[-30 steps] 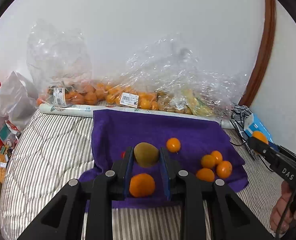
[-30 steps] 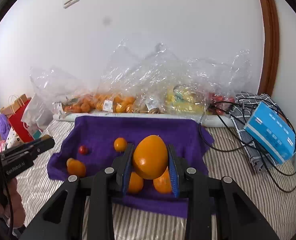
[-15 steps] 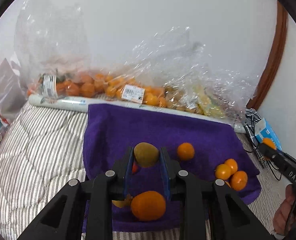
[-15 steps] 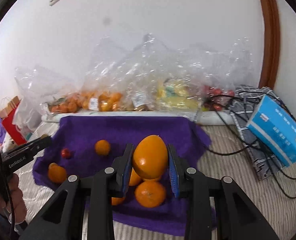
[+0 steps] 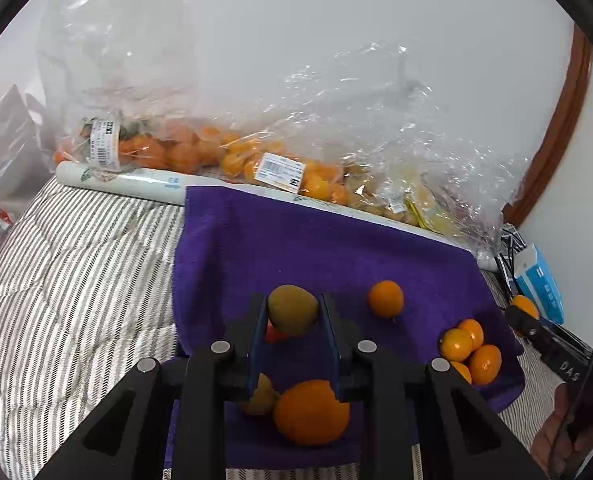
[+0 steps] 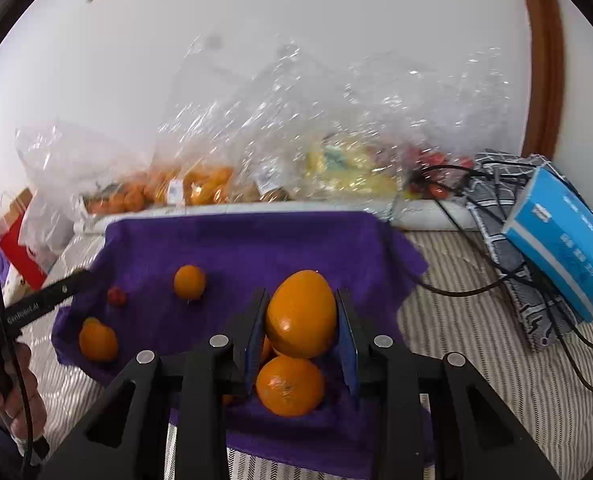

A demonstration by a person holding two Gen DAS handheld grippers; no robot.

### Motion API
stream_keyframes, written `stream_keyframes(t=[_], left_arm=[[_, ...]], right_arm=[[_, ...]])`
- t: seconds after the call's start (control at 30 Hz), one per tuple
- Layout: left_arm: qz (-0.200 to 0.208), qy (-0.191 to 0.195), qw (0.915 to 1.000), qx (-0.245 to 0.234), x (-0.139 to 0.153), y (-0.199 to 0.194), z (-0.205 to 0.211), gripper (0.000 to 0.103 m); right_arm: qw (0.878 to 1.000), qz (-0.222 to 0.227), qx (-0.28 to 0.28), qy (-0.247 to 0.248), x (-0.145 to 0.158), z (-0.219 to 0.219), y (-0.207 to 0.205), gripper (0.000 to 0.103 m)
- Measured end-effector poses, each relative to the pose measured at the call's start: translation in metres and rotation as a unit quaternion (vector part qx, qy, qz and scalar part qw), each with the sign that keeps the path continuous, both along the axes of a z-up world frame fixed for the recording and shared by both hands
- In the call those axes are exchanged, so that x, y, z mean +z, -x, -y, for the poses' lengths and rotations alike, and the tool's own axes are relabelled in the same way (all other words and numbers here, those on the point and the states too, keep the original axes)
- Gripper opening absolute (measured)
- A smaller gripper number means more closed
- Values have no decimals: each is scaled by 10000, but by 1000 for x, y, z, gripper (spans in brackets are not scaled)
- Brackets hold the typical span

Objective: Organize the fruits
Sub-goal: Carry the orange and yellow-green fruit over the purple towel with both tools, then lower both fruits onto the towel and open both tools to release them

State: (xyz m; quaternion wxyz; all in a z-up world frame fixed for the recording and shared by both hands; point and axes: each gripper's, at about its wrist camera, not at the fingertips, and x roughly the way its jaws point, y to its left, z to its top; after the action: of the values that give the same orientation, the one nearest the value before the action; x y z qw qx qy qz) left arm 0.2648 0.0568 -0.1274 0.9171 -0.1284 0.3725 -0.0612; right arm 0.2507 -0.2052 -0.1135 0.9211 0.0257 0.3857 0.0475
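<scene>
A purple towel (image 5: 316, 248) (image 6: 256, 248) lies spread on a striped bed. My left gripper (image 5: 292, 312) is shut on a brownish-green kiwi (image 5: 292, 309) held above the towel. Below it lie a large orange (image 5: 311, 412), a second kiwi (image 5: 261, 396) and a small red fruit (image 5: 274, 334). A lone orange (image 5: 385, 298) and a cluster of oranges (image 5: 470, 350) lie to the right. My right gripper (image 6: 301, 316) is shut on a big orange (image 6: 301, 314), just above an orange (image 6: 290, 386) in that cluster. The other gripper's arm (image 6: 48, 300) shows at left.
Clear plastic bags of oranges and other fruit (image 5: 280, 168) (image 6: 280, 160) line the wall behind the towel. A blue box (image 6: 568, 240), black cables (image 6: 476, 288) and a grey cloth sit at right. Paper bags (image 6: 20, 248) stand at left. A person's hand (image 6: 8, 392) holds the left tool.
Both grippers have come down and forward toward the towel with their fruits still held. The towel and its loose fruits look larger and closer in both views.
</scene>
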Motion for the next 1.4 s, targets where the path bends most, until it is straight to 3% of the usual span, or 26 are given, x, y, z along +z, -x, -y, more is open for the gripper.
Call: stream_keyframes(t=[0.67, 1.4], left_arm=[[-185, -155, 9995, -222, -13, -4, 19, 25], [-431, -92, 9984, -362, -25, -8, 24, 25]], right_arm=[[9982, -361, -198, 428, -26, -2, -8, 33], [9978, -482, -322, 329, -30, 7, -10, 33]])
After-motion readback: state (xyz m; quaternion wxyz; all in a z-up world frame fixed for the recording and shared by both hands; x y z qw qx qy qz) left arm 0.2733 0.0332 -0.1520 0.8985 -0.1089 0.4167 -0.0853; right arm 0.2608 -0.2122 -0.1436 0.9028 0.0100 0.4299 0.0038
